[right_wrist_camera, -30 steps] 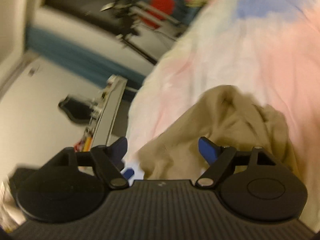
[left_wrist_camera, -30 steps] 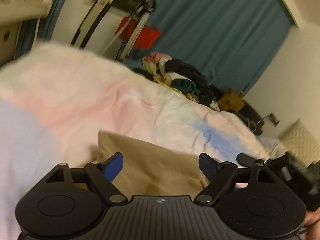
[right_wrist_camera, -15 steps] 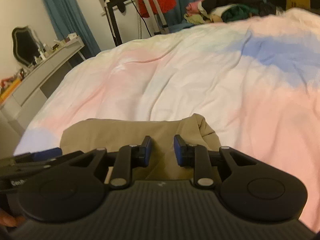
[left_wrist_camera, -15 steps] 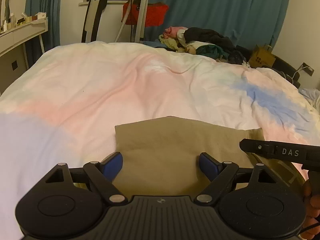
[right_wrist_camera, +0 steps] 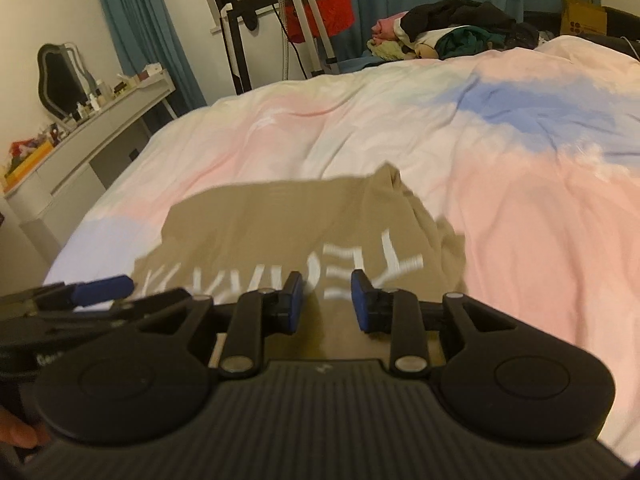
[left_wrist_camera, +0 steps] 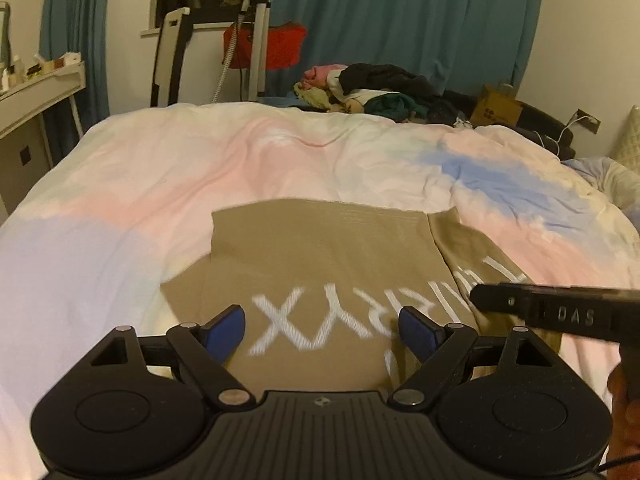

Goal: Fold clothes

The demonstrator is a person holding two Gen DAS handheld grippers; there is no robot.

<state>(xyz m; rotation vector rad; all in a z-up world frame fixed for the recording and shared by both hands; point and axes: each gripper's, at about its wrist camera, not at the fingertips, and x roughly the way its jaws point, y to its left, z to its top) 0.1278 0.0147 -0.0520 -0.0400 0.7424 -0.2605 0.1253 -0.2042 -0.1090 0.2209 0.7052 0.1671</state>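
A tan T-shirt (left_wrist_camera: 320, 256) with white lettering lies partly folded on the pastel duvet (left_wrist_camera: 168, 176), a flap folded over its far part. My left gripper (left_wrist_camera: 322, 328) is open and empty just above the shirt's near edge. My right gripper (right_wrist_camera: 326, 304) has its jaws narrowly apart, with nothing between them, over the shirt (right_wrist_camera: 288, 216) near the lettering. The right gripper also shows in the left wrist view (left_wrist_camera: 560, 312) at the right, and the left gripper's blue pad shows in the right wrist view (right_wrist_camera: 104, 286).
A pile of unfolded clothes (left_wrist_camera: 376, 92) sits at the bed's far edge. A stand with a red cloth (left_wrist_camera: 264, 48) and teal curtains (left_wrist_camera: 400, 20) are behind. A white dresser (right_wrist_camera: 80, 136) with small items stands at the left. A cardboard box (left_wrist_camera: 496, 110) is at far right.
Both grippers pulled back toward me from the shirt, and the white lettering now shows. The right gripper's jaws, wide open a second ago, closed near together and have opened slightly.
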